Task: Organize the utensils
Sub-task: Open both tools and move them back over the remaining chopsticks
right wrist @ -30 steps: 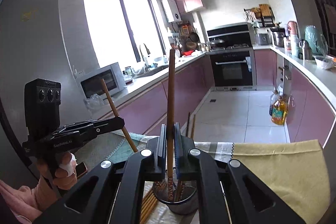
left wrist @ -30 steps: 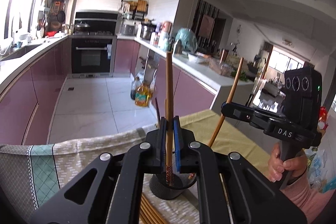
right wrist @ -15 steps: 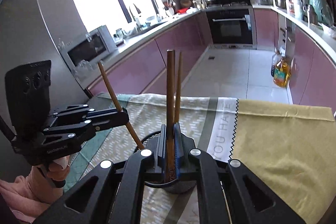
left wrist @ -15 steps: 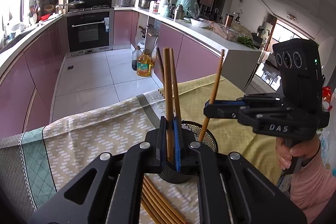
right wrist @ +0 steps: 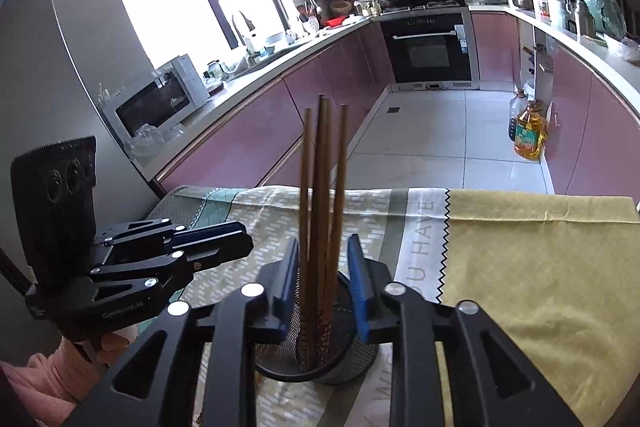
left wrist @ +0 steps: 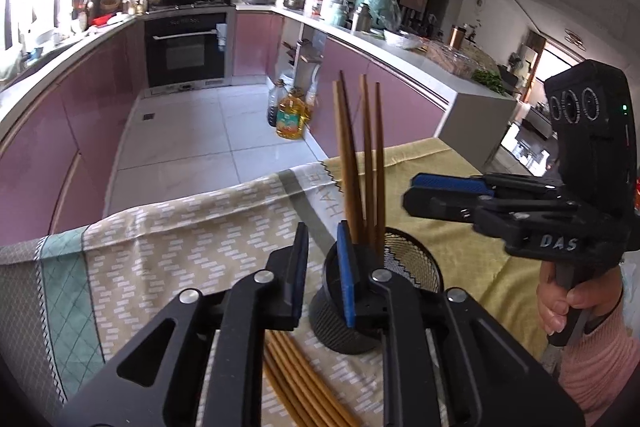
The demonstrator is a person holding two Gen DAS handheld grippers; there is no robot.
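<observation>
**Chopsticks go in the cup, more wait on the cloth**

A black mesh cup (left wrist: 376, 303) stands on the table cloth (left wrist: 168, 251). Four brown chopsticks (left wrist: 362, 163) stand in it and lean a little to one side.

The left gripper (left wrist: 322, 275) is just beside the cup. Its jaws are opening, and nothing is between them. The right gripper (right wrist: 322, 287) is right at the cup, on the near side. Its jaws are opening too. The standing sticks show in the gap, but the blue pads (right wrist: 358, 283) do not press on them. So both grippers have let go.

More chopsticks (left wrist: 296, 383) lie flat on the cloth, just below the left gripper and next to the cup. I think these come next.

To do this step well, I would open the jaws wide first. Then I would pull each gripper straight back and up, slowly, so it does not bump the cup. The cup looks light, and the tall sticks could tip it over.

For the next stick, I would pick just one from the pile. I would grab it near the middle and hold it tight. Then I would turn it so one end points down and drop it in only when that end is inside the rim.
</observation>
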